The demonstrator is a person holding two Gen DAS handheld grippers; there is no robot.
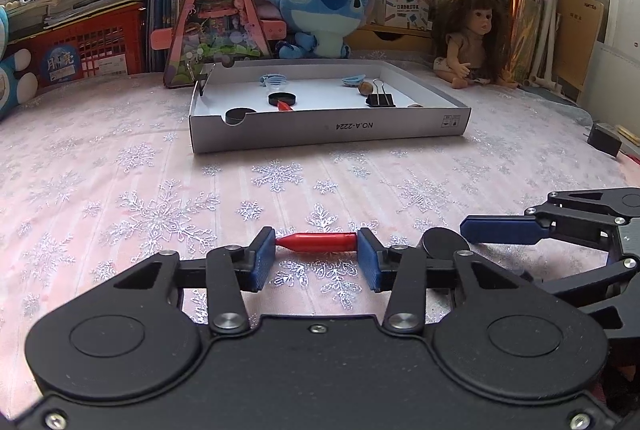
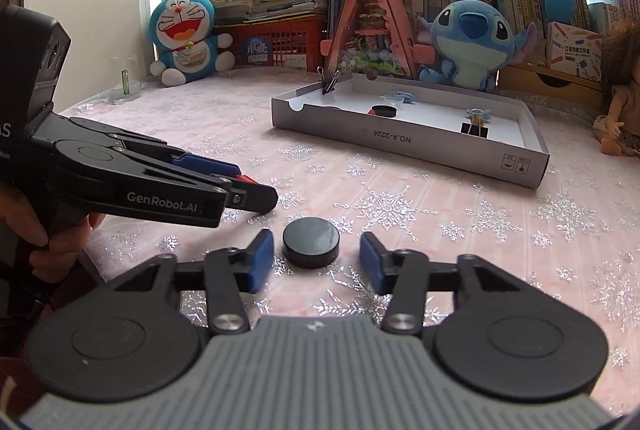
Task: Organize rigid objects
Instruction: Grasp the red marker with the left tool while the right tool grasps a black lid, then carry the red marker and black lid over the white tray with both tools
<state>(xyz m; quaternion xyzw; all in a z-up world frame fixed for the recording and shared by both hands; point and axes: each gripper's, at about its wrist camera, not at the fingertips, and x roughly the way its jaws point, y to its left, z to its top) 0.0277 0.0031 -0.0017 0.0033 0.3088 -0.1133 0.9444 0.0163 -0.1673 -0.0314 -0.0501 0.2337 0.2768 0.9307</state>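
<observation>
While the red peg lies crosswise on the snowflake cloth, the left tongs have it end to end between their blue pads, each pad meeting one tip, jaws narrowed to its length. Just to their right sits the black puck, flat on the cloth between the pads of the right tongs; those jaws stand partly closed, with a sliver of cloth showing on either side of the puck, so they do not grip it. The two tools lie close, the left one's fingers angling in just beside the puck.

Ahead of both tongs the cloth runs bare up to the near wall of the shallow grey tray, whose low rim has a notch at its left corner. Inside it lie two more black pucks, a red piece, a binder clip and blue bits. Beyond the tray a blue plush, a triangular toy house and a doll crowd the far edge under the books.
</observation>
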